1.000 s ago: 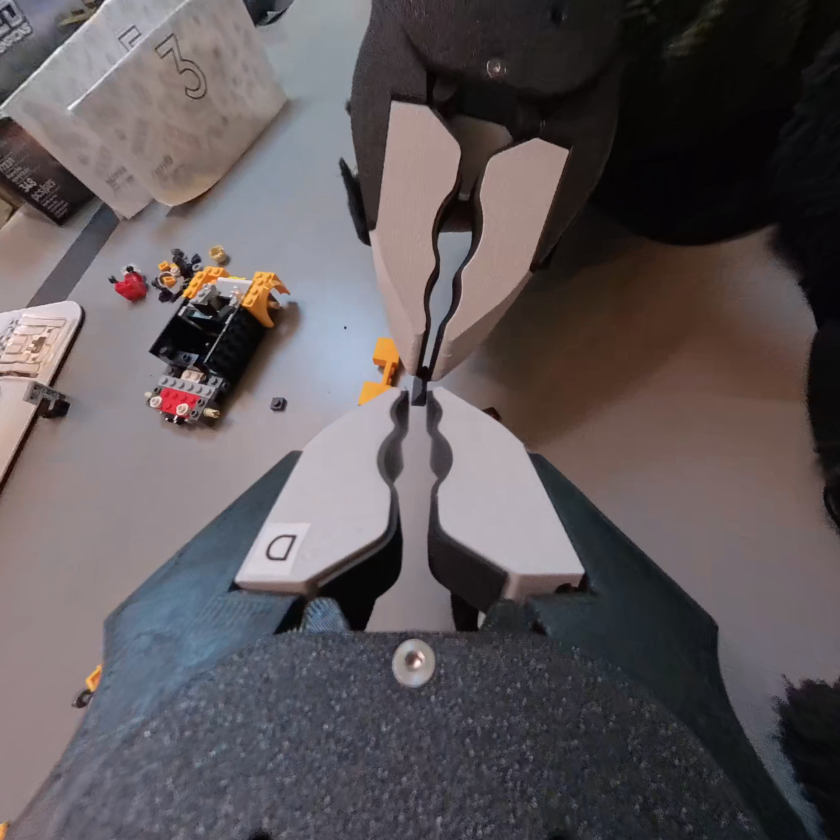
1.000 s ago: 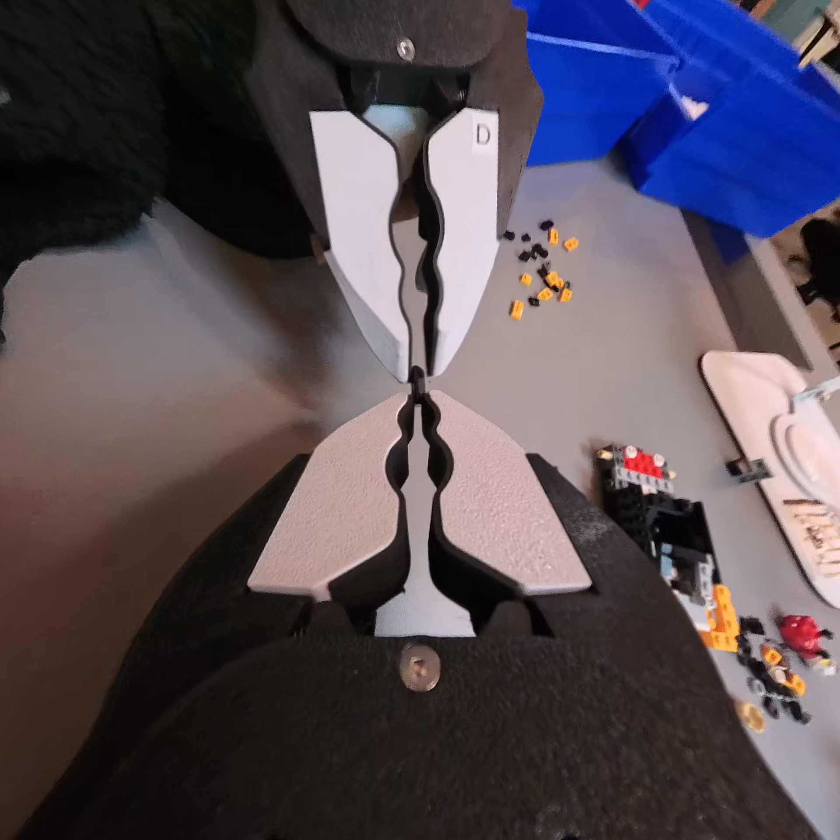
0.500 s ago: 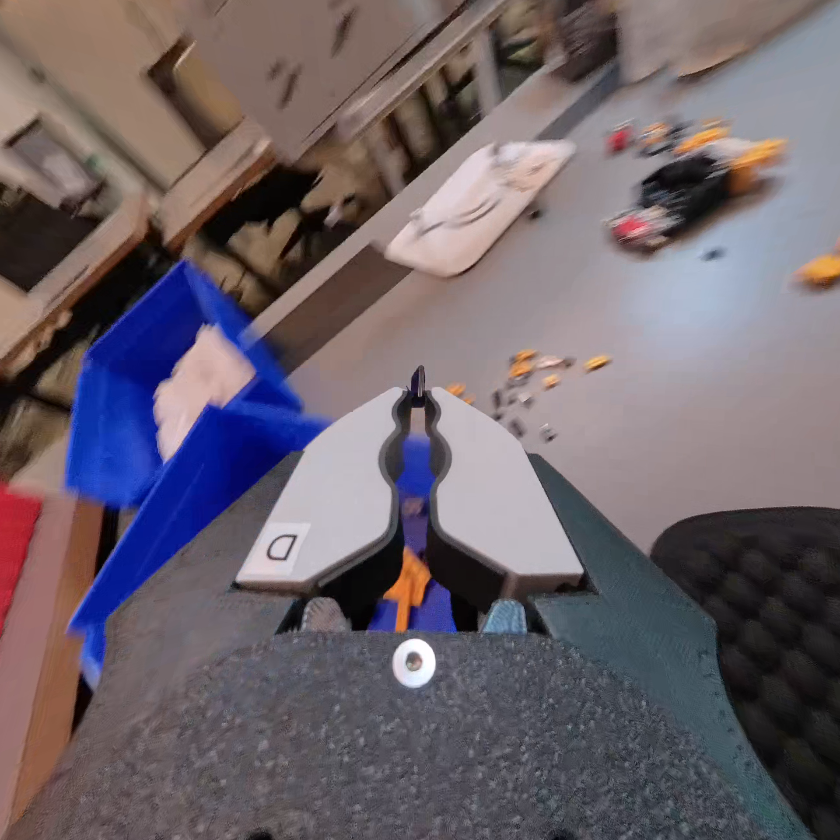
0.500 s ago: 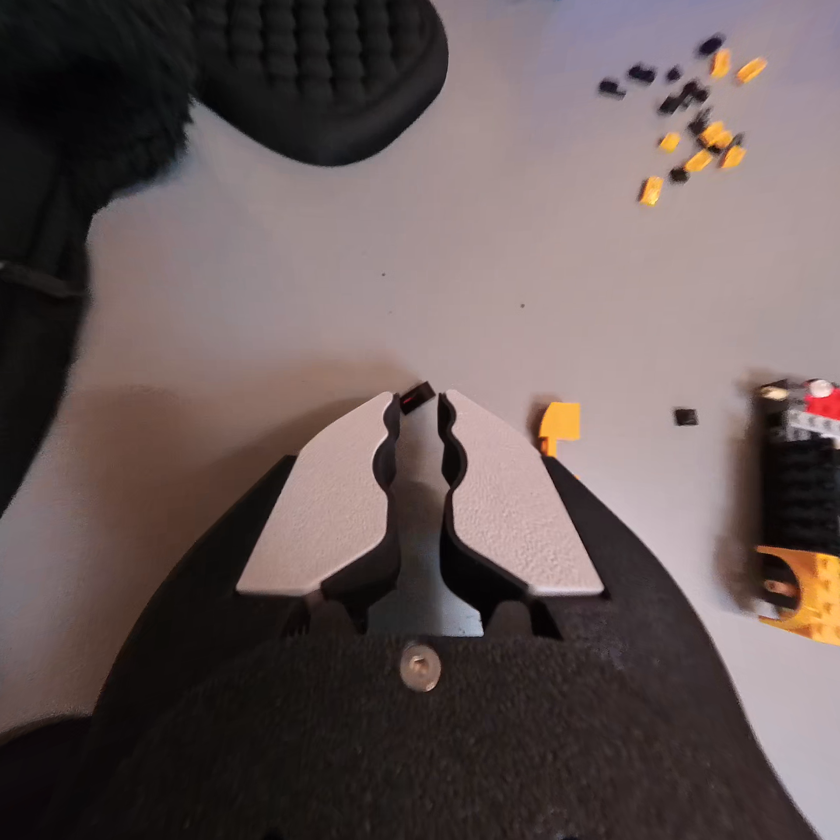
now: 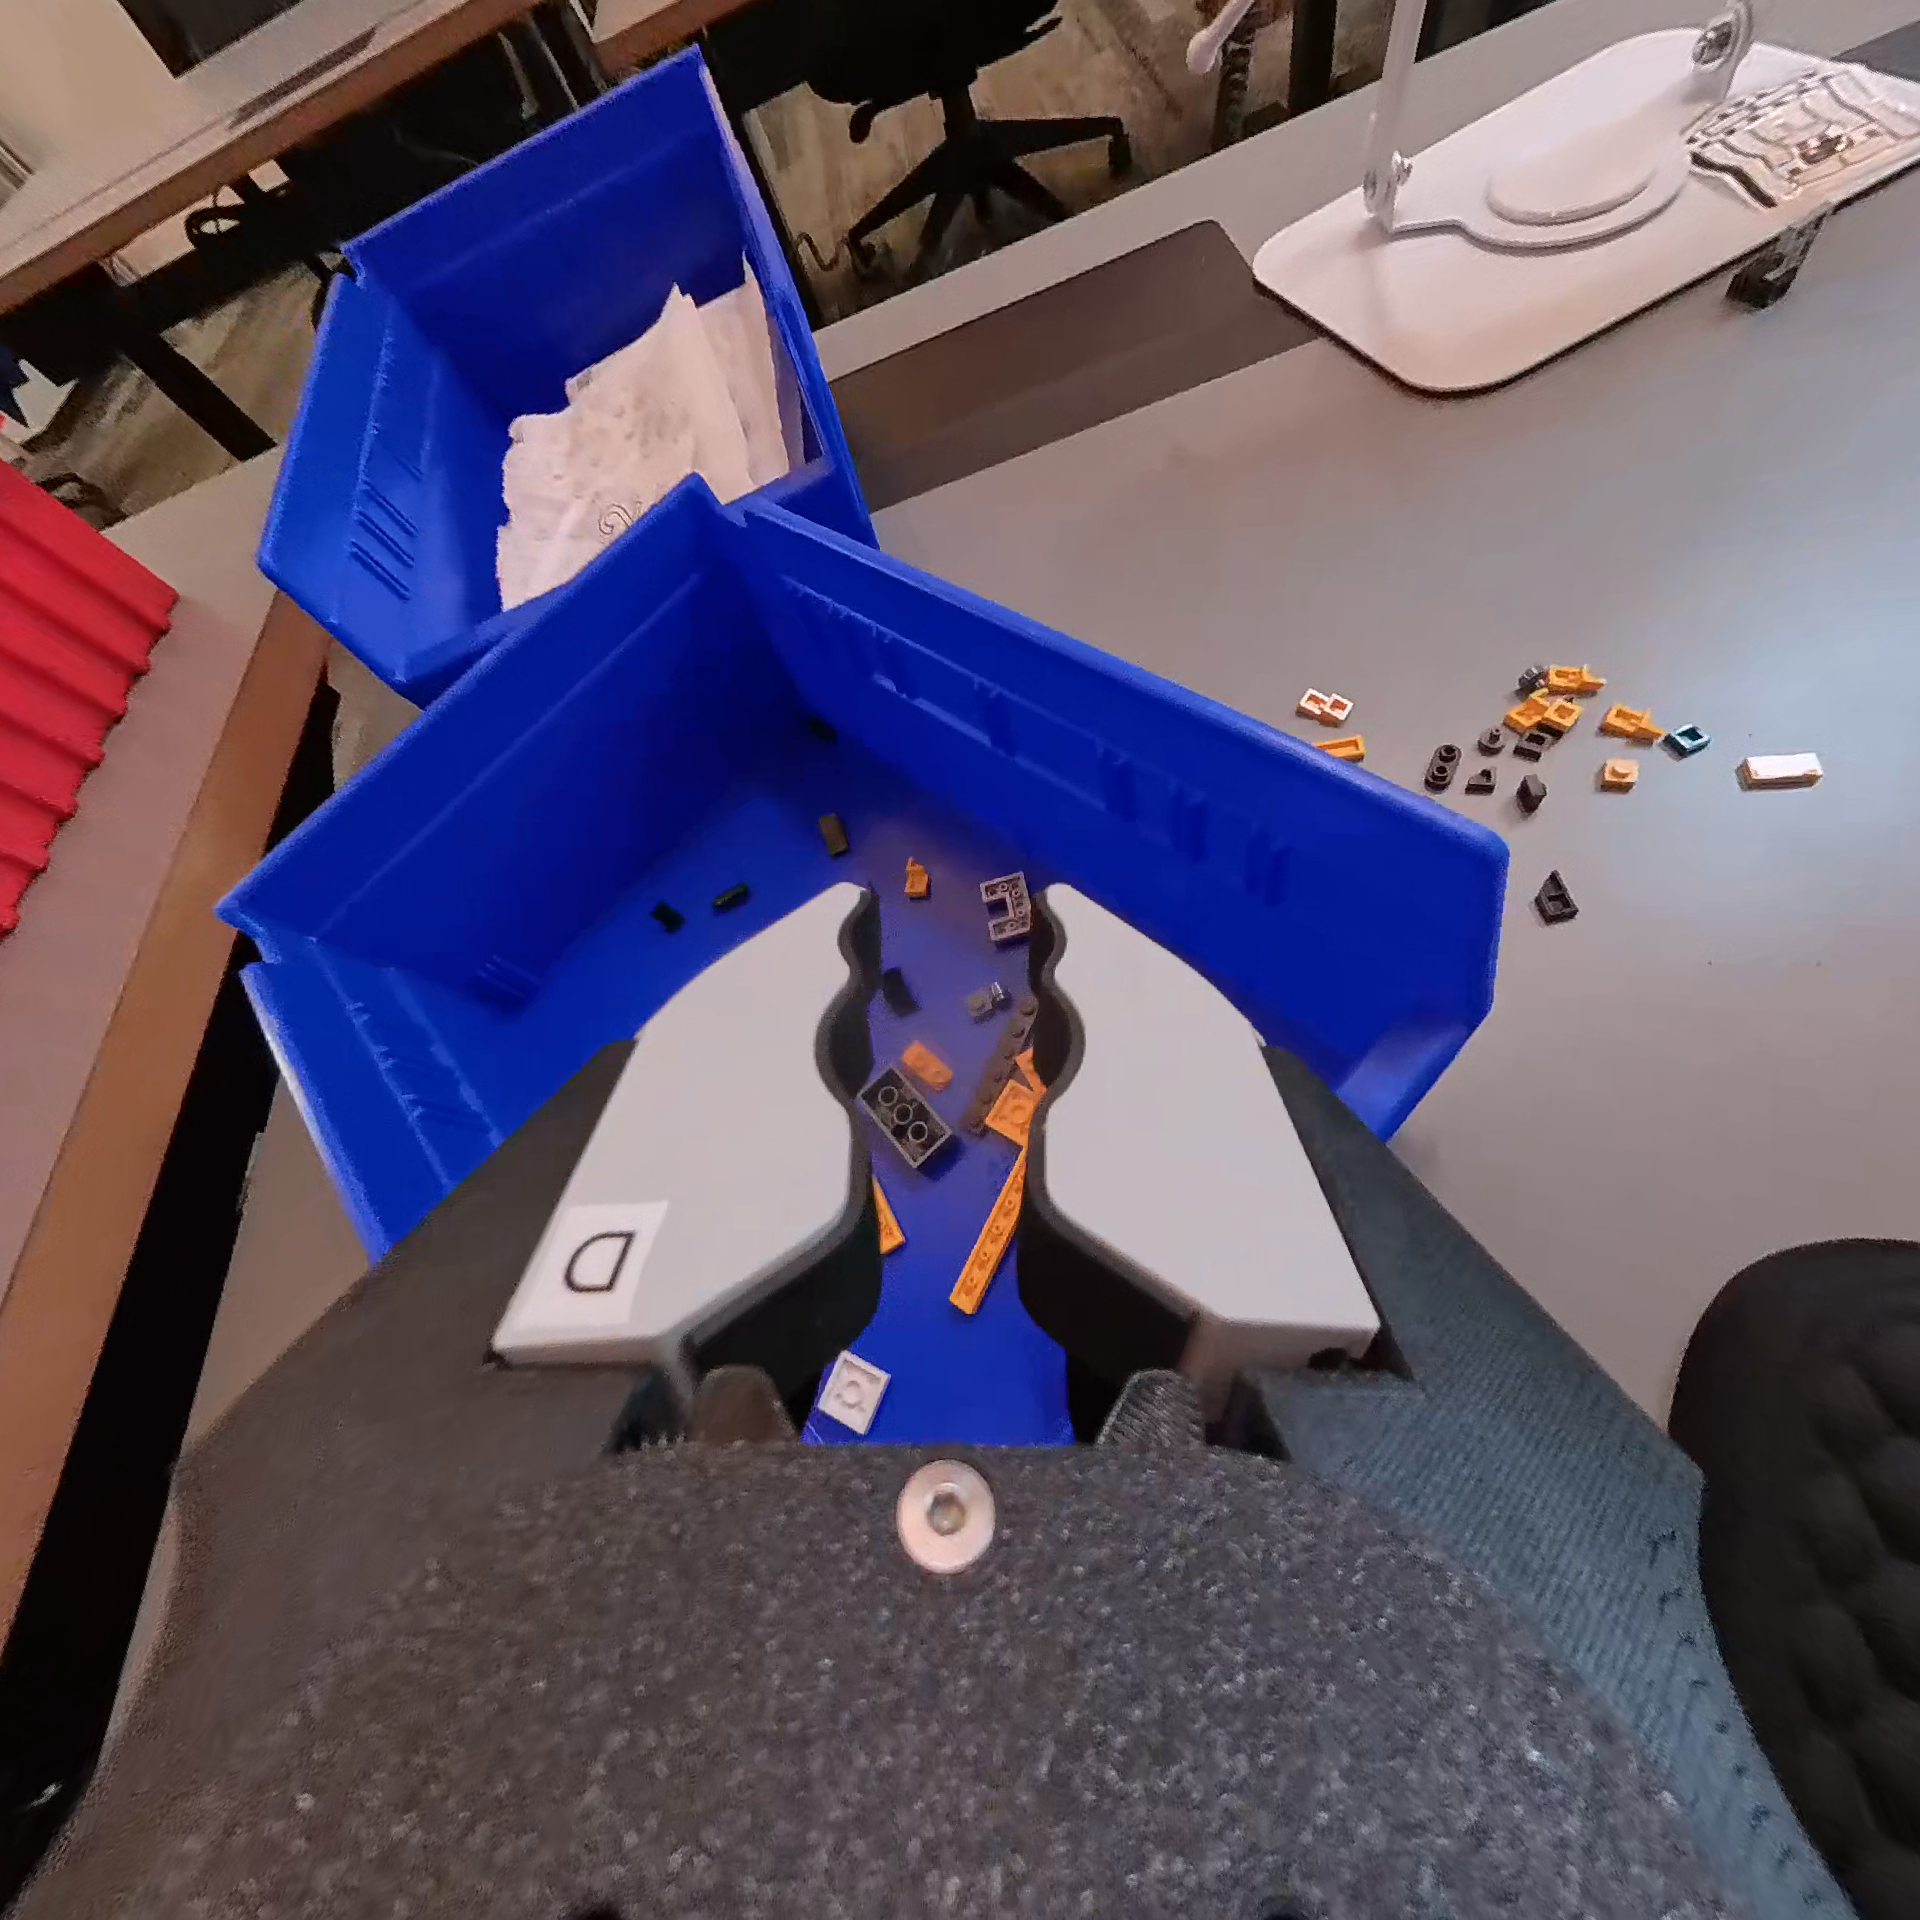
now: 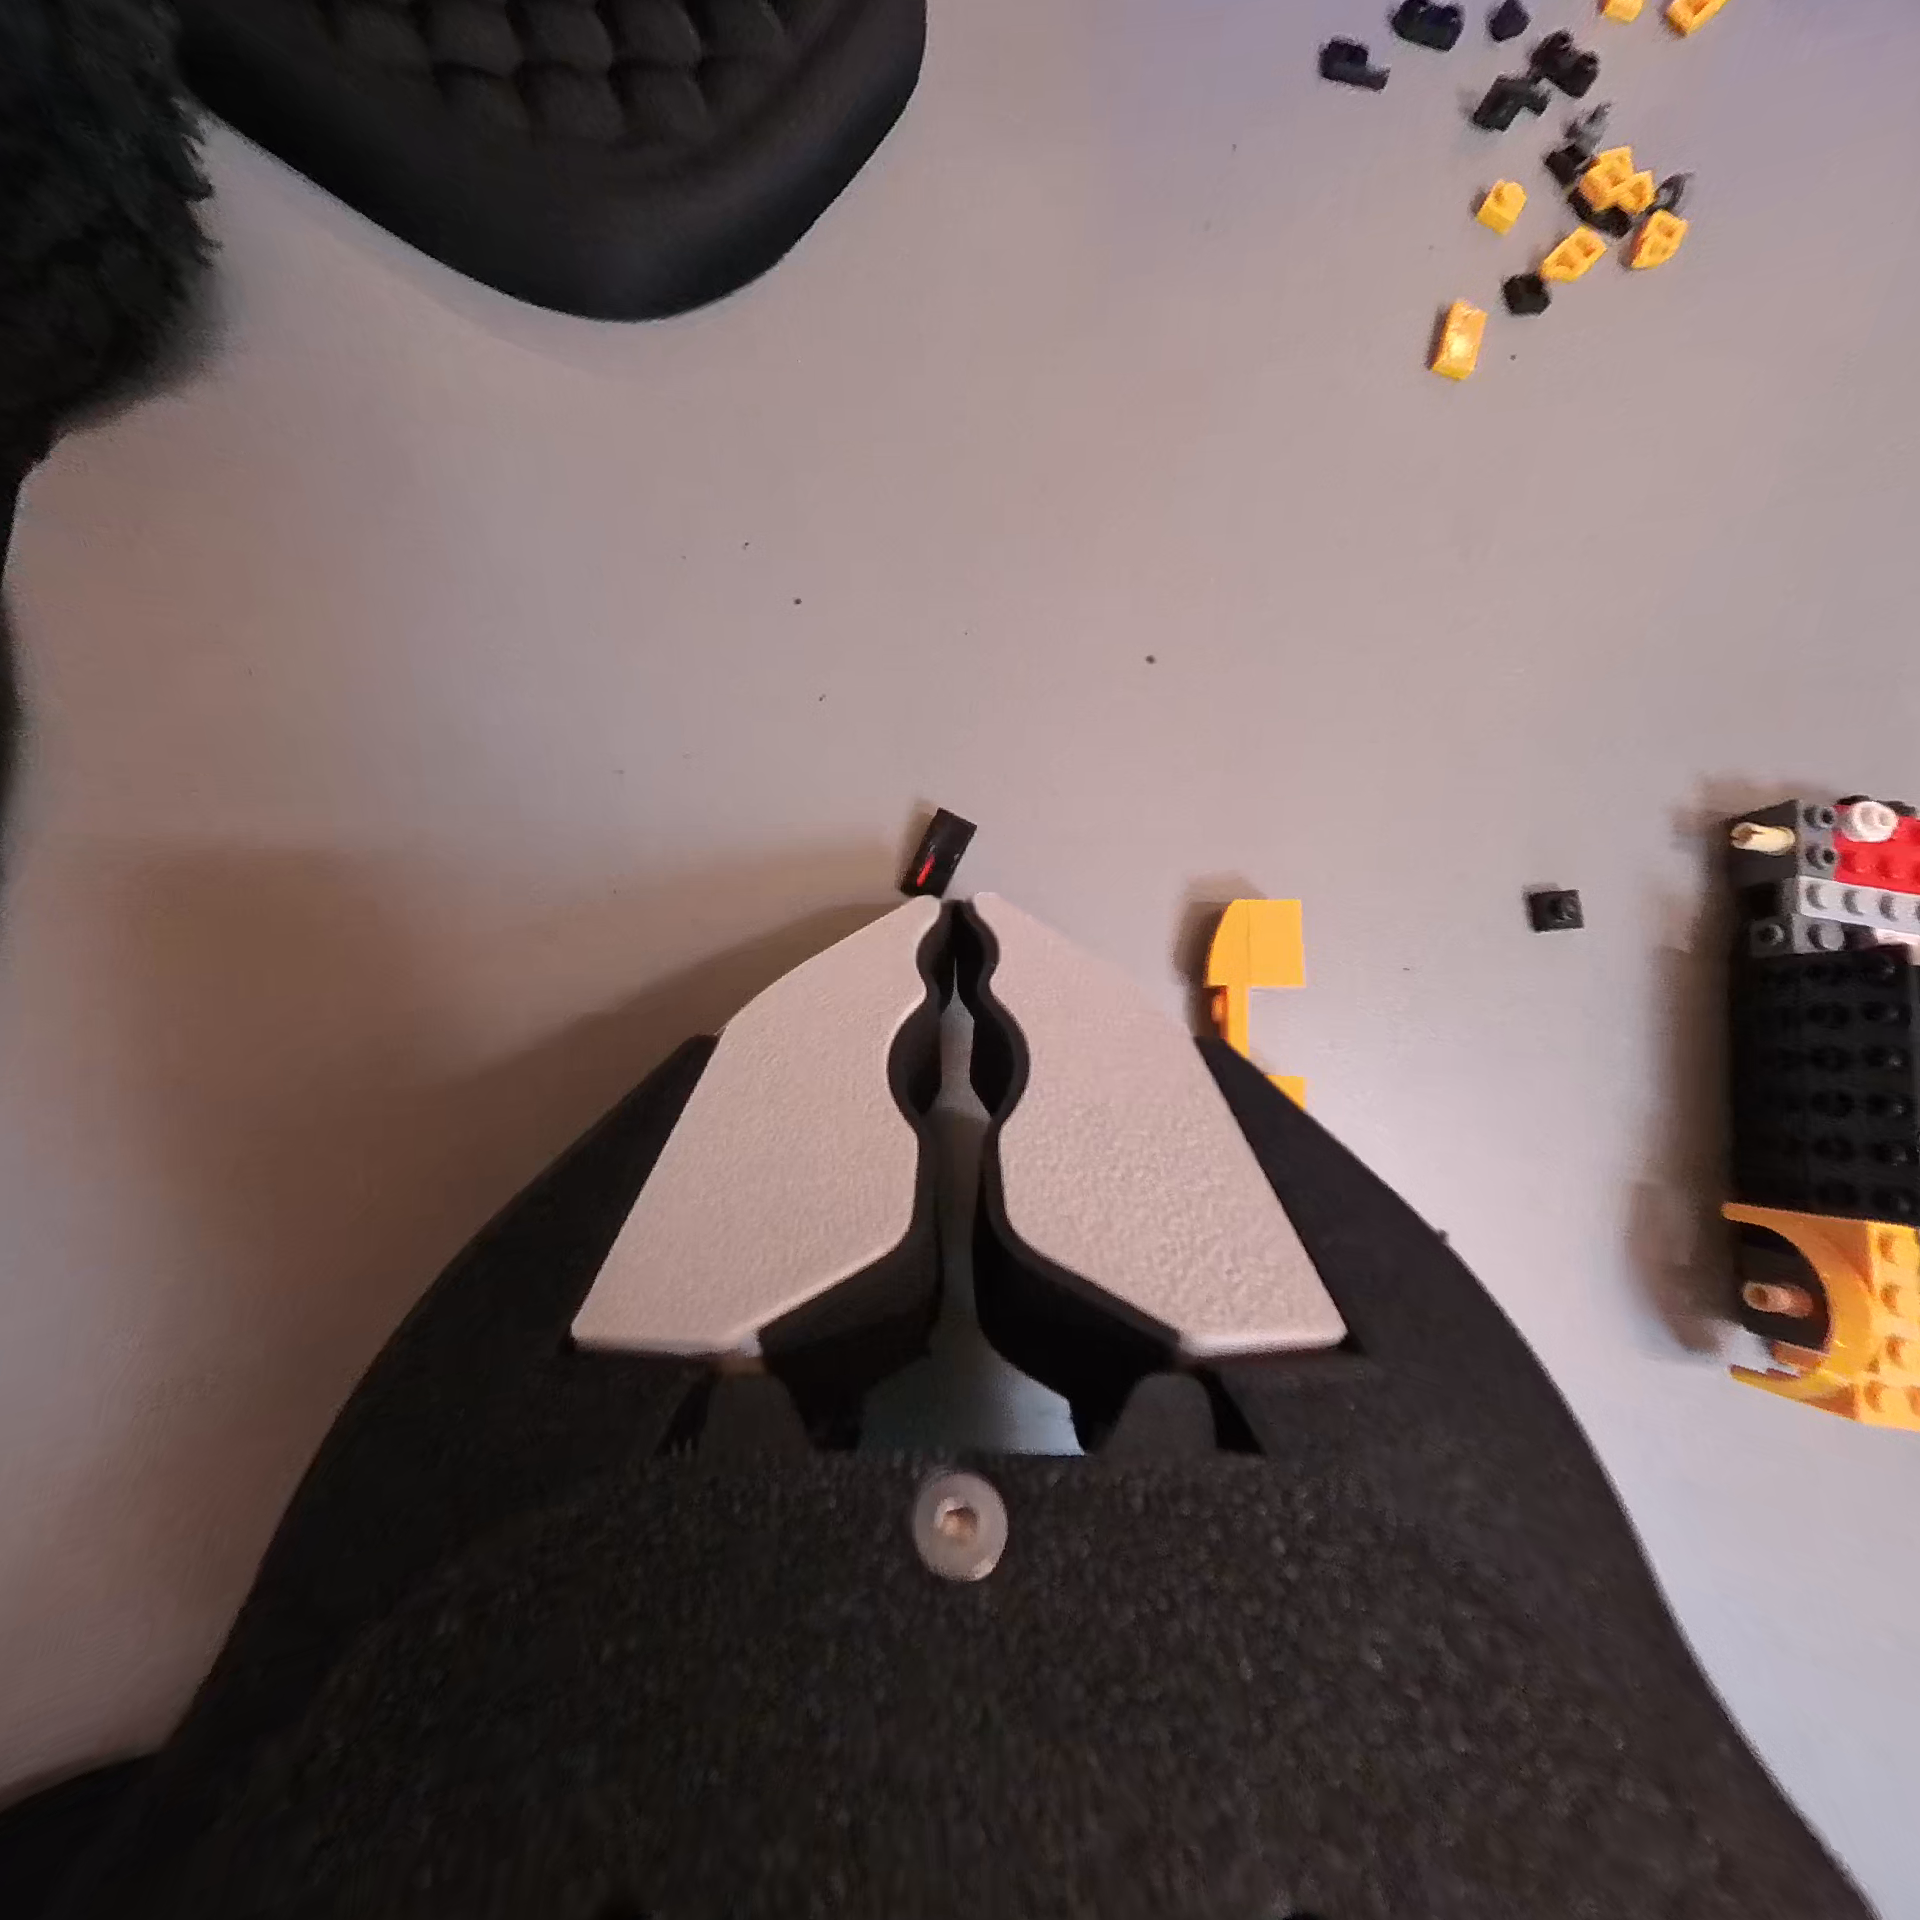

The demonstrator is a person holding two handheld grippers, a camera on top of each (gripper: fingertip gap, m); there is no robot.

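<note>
Small black piece (image 6: 938,864) with a red streak lies on the table (image 6: 727,623), just past the tips of my right gripper (image 6: 954,906), a touch to their left; whether it touches the left tip I cannot tell. Its long axis runs nearly along the fingers, leaning slightly right at the far end. Right gripper pressed together, nothing pinched. Right arm is the near one; left is away at the bins.

Left gripper (image 5: 956,894) spread, nothing in it, hanging over the near blue bin (image 5: 1143,717). Loose bricks, orange, grey and black, lie on the bin floor below the gap, among them a grey bracket (image 5: 1006,906) and a black brick (image 5: 906,1120).

Right view only: orange piece (image 6: 1255,961) beside the right finger, black-and-orange model (image 6: 1829,1101) farther right, small black plate (image 6: 1555,909) between them. Left view only: far blue bin (image 5: 499,343) holding crumpled paper (image 5: 634,436), white stand base (image 5: 1455,260). Scatter of small bricks (image 5: 1558,727) on the table shows in both views
</note>
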